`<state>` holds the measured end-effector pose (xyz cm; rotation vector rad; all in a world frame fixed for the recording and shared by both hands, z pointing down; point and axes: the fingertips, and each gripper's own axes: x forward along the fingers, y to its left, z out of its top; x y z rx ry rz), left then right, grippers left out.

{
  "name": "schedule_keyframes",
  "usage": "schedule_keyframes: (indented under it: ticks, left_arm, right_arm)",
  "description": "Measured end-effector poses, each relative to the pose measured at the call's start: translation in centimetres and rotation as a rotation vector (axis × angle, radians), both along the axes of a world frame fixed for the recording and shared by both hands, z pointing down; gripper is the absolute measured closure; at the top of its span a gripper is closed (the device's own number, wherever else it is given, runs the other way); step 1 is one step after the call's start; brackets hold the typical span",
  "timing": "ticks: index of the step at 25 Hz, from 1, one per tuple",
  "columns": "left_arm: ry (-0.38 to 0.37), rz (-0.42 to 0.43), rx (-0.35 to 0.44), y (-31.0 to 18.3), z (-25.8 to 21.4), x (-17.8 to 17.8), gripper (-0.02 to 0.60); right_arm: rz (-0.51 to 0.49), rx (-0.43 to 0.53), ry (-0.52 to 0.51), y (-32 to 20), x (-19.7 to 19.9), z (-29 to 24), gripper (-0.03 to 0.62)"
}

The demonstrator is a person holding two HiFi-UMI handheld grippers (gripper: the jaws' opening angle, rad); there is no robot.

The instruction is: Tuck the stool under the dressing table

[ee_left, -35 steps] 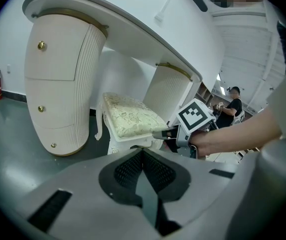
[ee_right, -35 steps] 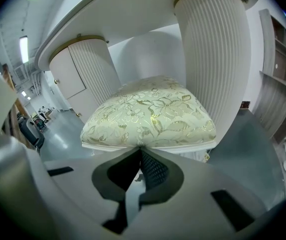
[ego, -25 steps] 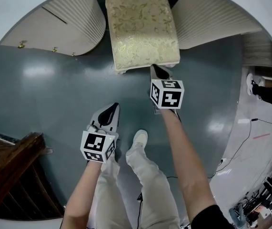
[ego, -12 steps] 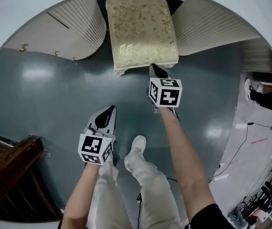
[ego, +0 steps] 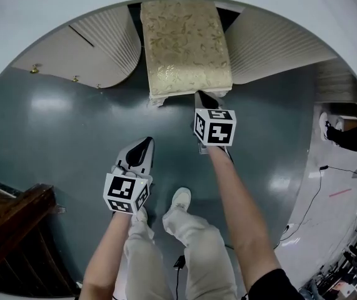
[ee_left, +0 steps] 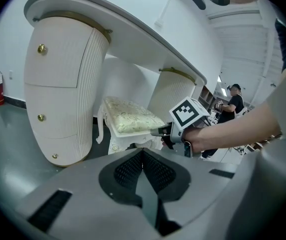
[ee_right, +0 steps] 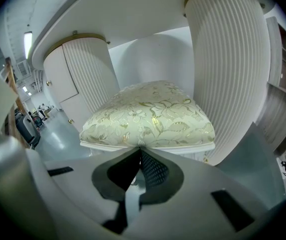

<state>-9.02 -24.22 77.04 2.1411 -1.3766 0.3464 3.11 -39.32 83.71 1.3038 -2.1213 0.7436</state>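
Note:
The stool (ego: pixel 186 45), white-framed with a gold floral cushion, stands between the dressing table's two ribbed pedestals (ego: pixel 97 39), its back half beneath the white tabletop (ego: pixel 53 17). My right gripper (ego: pixel 204 97) is shut, its tips touching the stool's front edge. In the right gripper view the cushion (ee_right: pixel 150 114) fills the middle, just beyond the closed right gripper (ee_right: pixel 140 148). My left gripper (ego: pixel 142 146) is shut and empty over the floor, apart from the stool. From the left gripper view, past the left gripper (ee_left: pixel 143 151), the stool (ee_left: pixel 130 119) and the right gripper's marker cube (ee_left: pixel 188 115) show.
Dark wooden furniture (ego: pixel 9 230) sits at the lower left. A cable (ego: pixel 319 186) runs over the floor at the right, near a bystander's shoe (ego: pixel 326 125). My own shoe (ego: pixel 181 200) is on the grey floor behind the grippers. A person (ee_left: pixel 233 101) stands in the background.
The stool has slid a little deeper between the pedestals, and my right gripper has followed it forward. The left gripper has stayed almost where it was.

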Motion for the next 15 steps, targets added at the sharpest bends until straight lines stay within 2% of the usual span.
schedule_keyframes:
  ticks: [15]
  left_arm:
    - [-0.002, 0.002, 0.051, -1.0, -0.3, -0.1, 0.566]
  right_arm:
    - [0.011, 0.037, 0.016, -1.9, -0.3, 0.2, 0.577]
